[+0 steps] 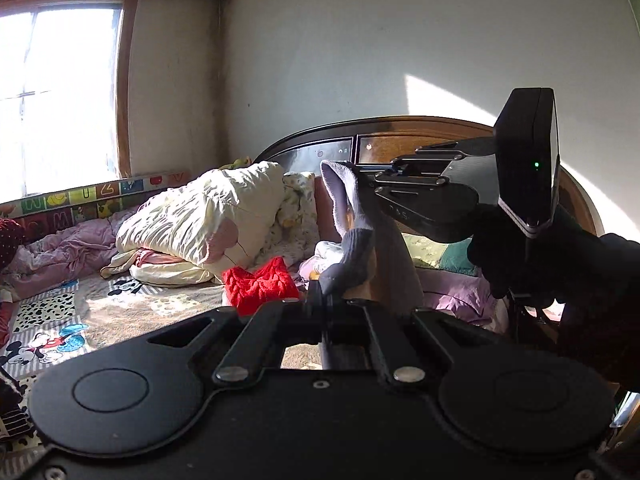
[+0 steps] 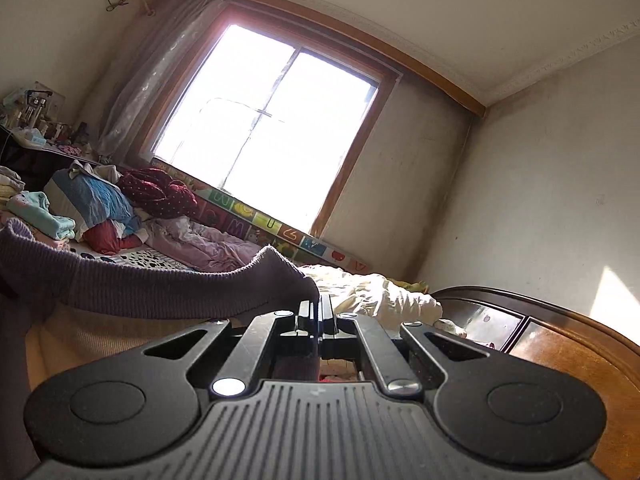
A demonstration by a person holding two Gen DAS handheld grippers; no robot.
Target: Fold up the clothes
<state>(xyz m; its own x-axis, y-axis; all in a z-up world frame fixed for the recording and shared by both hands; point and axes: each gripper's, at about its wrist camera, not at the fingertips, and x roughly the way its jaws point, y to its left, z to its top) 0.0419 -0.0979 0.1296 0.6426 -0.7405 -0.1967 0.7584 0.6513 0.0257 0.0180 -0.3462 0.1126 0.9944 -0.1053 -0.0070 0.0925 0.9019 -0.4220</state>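
Observation:
A purple knit garment point(image 1: 352, 216) hangs in the air above the bed, held by both grippers. In the left wrist view my left gripper point(image 1: 326, 292) is shut on its lower ribbed edge. My right gripper point(image 1: 370, 178) comes in from the right and is shut on the upper edge, with a black-gloved hand point(image 1: 560, 264) behind it. In the right wrist view the purple garment point(image 2: 160, 284) stretches away to the left from my right gripper point(image 2: 316, 304), whose jaws are pressed together on the fabric.
A red knit piece point(image 1: 258, 286) lies on the cartoon-print bed sheet point(image 1: 52, 320). A cream quilt point(image 1: 208, 220) is heaped near the wooden headboard point(image 1: 420, 136). Stacked clothes point(image 2: 80, 204) fill the far end below the bright window point(image 2: 264, 128).

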